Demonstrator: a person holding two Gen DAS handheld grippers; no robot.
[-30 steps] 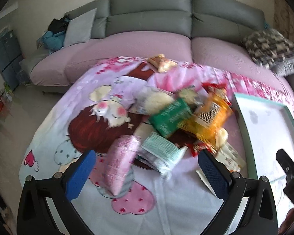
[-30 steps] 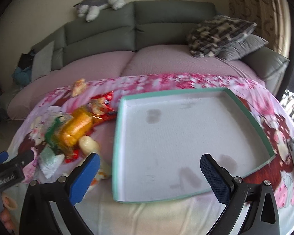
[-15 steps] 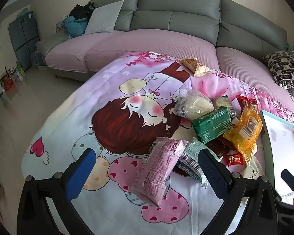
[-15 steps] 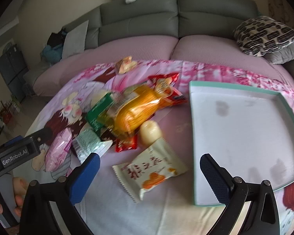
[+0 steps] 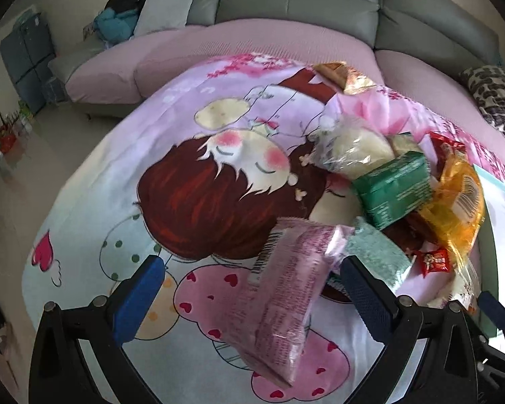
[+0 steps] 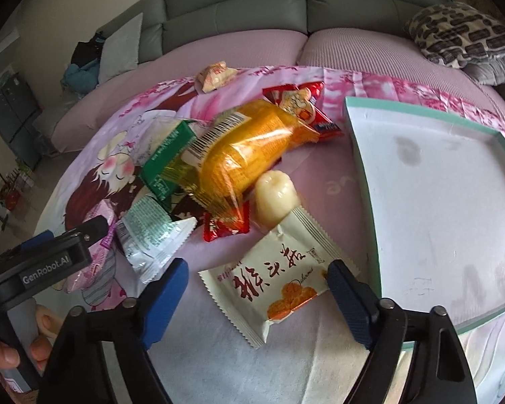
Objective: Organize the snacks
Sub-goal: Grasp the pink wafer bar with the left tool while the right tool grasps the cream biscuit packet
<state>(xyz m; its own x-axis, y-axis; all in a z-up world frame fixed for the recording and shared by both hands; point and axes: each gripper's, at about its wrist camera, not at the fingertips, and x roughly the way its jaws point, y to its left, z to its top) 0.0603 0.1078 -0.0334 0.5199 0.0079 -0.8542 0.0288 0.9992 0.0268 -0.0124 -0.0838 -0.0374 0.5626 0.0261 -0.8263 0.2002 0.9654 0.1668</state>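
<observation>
So far none of the snacks has been put away: they all lie in a loose heap on a cartoon-printed cloth, and the shallow white tray with its teal rim, just to the right of the heap, holds nothing. In the heap are an orange packet, a green box, a red packet, a pale green and silver packet, a small red wrapper, a pale round sweet and a clear bag of pale snacks. One small gold-wrapped snack lies apart at the far edge of the cloth.

The right gripper points down at a cream packet with red lettering, nearest the tray. Its jaws have just been closing and now stand on either side of the packet; the pads do not appear to press on it yet.

The left gripper is wide open over a pink packet, which lies between its blue pads, nearer the right one, ungripped.

Judging from this, the sorting is at its very start: the first pickups are being lined up, and every item remains to be moved into the tray. A grey sofa with mauve seat covers stands behind.
</observation>
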